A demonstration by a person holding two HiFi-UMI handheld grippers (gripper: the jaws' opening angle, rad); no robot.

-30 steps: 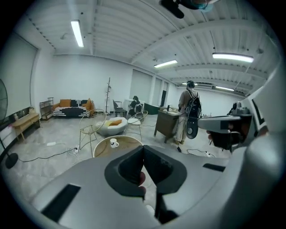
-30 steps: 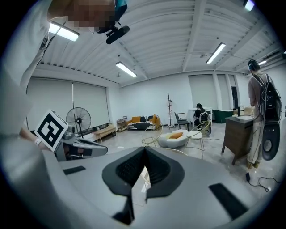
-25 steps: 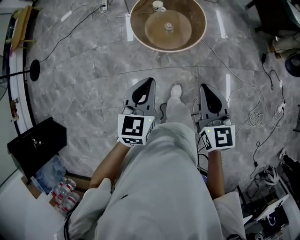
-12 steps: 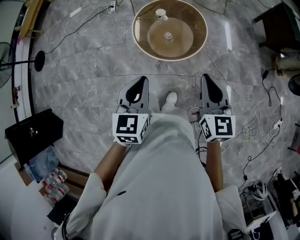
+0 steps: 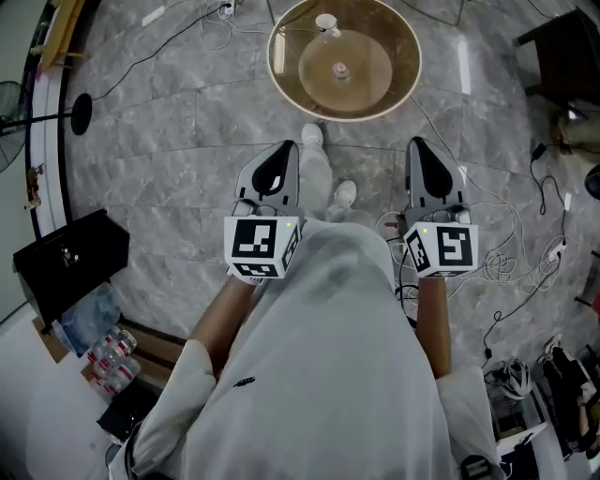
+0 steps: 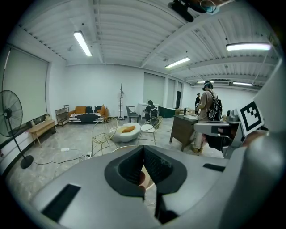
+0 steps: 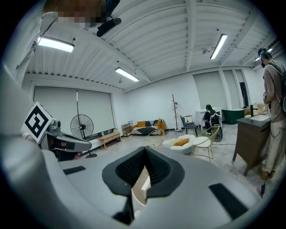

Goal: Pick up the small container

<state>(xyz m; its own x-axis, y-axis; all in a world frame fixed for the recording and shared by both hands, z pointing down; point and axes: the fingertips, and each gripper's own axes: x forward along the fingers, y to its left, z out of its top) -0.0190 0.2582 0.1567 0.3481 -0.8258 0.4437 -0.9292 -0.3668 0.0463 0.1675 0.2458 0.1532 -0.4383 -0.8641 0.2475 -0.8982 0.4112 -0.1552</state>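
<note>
The small white container [image 5: 326, 22] stands near the far rim of a round brown table [image 5: 394, 89] at the top of the head view. A small knob [image 5: 340, 68] sits at the table's centre. My left gripper [image 5: 282, 149] and right gripper [image 5: 418, 144] are held side by side over the floor, short of the table and pointing toward it. Both are shut with nothing between the jaws. In the left gripper view the left gripper [image 6: 144, 154] shows closed black pads, and so does the right gripper [image 7: 145, 155] in the right gripper view. The person's white shoes [image 5: 312, 136] step between them.
A black box [image 5: 66, 262] and water bottles [image 5: 108, 366] lie at the left, with a fan stand [image 5: 82, 112] beyond. Cables [image 5: 511, 239] run over the marble floor at the right. Wire chairs [image 6: 105, 132], a desk [image 6: 185, 129] and standing people [image 6: 208, 105] fill the room ahead.
The person has stepped forward: one shoe now reaches ahead toward the table, and both grippers sit a little closer to it. Both stay shut.
</note>
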